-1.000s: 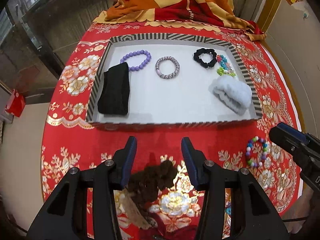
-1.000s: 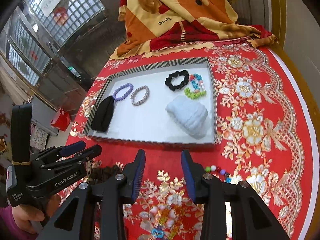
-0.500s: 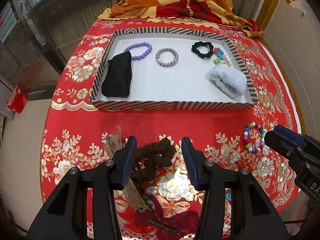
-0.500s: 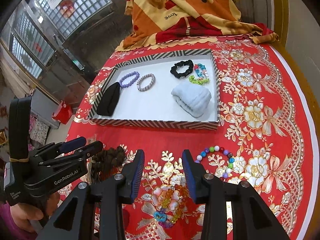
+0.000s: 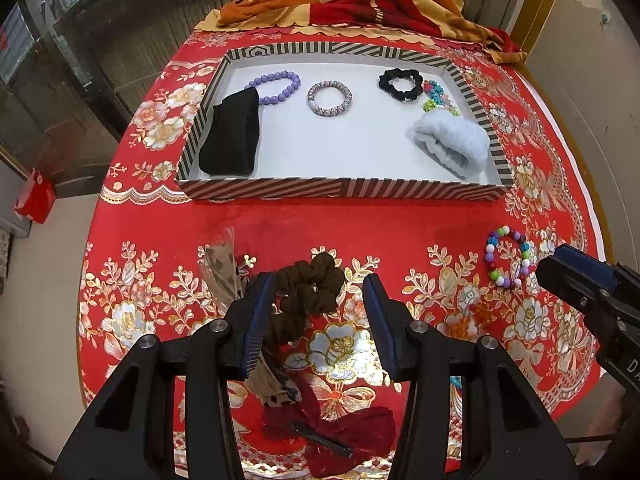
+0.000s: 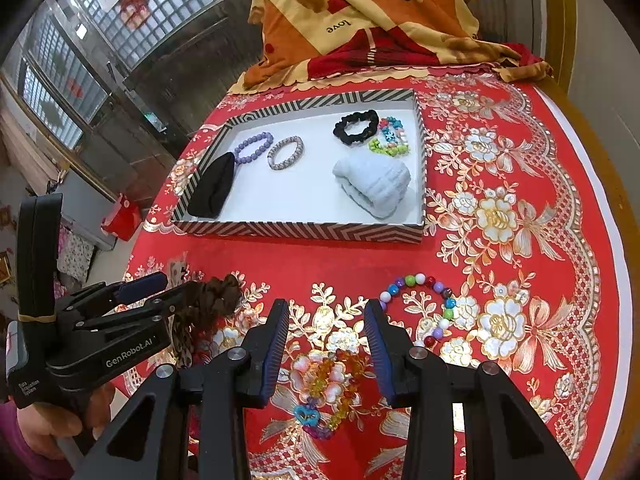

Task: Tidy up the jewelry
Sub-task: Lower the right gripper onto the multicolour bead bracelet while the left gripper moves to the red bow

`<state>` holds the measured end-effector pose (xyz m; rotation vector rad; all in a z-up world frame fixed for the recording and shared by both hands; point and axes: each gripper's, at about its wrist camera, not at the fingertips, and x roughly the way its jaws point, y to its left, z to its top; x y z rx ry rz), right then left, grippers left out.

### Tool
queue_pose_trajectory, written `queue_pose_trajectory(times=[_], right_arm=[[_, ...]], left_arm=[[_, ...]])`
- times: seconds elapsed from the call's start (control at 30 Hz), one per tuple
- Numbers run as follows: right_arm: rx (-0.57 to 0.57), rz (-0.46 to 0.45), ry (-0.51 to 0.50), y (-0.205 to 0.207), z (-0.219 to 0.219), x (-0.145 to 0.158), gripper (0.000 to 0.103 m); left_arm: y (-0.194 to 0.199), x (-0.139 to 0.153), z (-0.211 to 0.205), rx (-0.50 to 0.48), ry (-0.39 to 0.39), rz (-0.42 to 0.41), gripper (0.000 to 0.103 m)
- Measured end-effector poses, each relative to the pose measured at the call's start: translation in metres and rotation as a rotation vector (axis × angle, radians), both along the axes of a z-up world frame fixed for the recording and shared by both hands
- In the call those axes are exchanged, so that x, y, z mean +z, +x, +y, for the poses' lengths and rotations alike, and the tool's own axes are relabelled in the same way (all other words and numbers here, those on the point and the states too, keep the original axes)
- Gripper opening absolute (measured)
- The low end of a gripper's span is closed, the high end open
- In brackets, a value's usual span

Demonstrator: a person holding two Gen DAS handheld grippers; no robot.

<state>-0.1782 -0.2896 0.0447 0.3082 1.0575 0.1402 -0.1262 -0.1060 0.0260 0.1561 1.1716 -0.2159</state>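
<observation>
A striped tray point(image 5: 344, 193) point(image 6: 304, 231) holds a black headband point(image 5: 232, 136), purple bead bracelet point(image 5: 276, 86), silver bracelet point(image 5: 330, 98), black scrunchie point(image 5: 400, 82), colourful charm bracelet point(image 5: 436, 98) and white fluffy band point(image 5: 450, 144). My left gripper point(image 5: 320, 312) point(image 6: 158, 294) is open over a brown scrunchie point(image 5: 308, 296) point(image 6: 210, 300) on the red cloth. My right gripper point(image 6: 326, 336) point(image 5: 572, 276) is open above an orange bead bracelet point(image 6: 334, 376). A multicoloured bead bracelet point(image 6: 420, 304) point(image 5: 508, 258) lies to its right.
A patterned hair tie point(image 5: 220, 268) and a dark red bow clip point(image 5: 332, 436) lie near the brown scrunchie. A blue heart charm point(image 6: 306, 416) lies by the orange beads. A folded orange blanket point(image 6: 372, 20) sits behind the tray. The round table edge point(image 6: 592, 208) curves at right.
Both grippers have drawn back toward the near edge of the table and lowered; the tray looks farther off. The brown scrunchie now lies between the left fingers. Both stay open.
</observation>
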Motion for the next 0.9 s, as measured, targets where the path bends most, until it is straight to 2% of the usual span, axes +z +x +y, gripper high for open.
queue_pose_trajectory(times=[0.6,0.9], right_arm=[[-0.008,0.023,0.007,-0.001,-0.011,-0.009,0.037],[-0.036,0.031,0.01,-0.004,-0.027,-0.012,0.037]], left_arm=[[-0.002,-0.006,-0.008,-0.005,0.013,0.014,0.046],[-0.002,-0.009,-0.007,-0.008,-0.01,0.045,0.046]])
